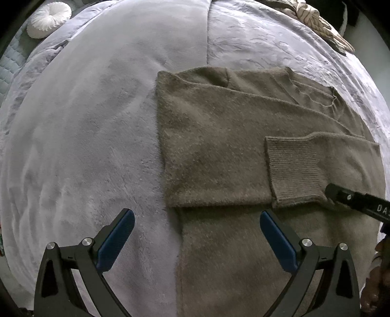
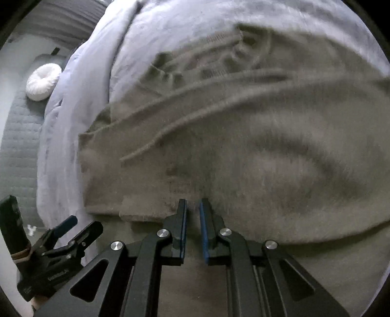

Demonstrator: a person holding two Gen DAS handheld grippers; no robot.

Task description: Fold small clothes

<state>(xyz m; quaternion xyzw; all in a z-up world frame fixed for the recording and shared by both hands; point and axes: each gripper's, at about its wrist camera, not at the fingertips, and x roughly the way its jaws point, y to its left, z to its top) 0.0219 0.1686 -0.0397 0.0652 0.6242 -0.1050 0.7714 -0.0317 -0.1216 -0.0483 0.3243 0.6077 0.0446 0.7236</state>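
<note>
A fuzzy brown knit sweater (image 1: 219, 146) lies on a pale grey plush blanket (image 1: 85, 146) covering the bed, its nap soft and brushed, with faint swirl marks in the pile. In the left wrist view the sweater fills the area from the centre out to 3 o'clock and down to 6 o'clock; it is folded into a rough rectangle with a straight left edge, and one sleeve is laid across it so that the ribbed cuff (image 1: 295, 170) sits toward 4 o'clock, its fine horizontal ribbing plainly different from the fluffy body. A round, pleated white cushion (image 1: 48, 20) rests at 10 o'clock, beside a quilted grey cover (image 2: 17, 151), and a striped, crumpled cloth (image 1: 316, 22) lies at 1 o'clock near the bed's edge. The left gripper (image 1: 197, 219) hangs above the blanket and the sweater's lower edge with its blue-padded jaws spread wide, released and grasping nothing. The right gripper (image 2: 193, 207) points down at the sweater (image 2: 243, 158), which is motion-blurred in its own view; its blue pads stand only a narrow slit apart, with no cloth between them, so it holds nothing, the tips close over the knit.
</note>
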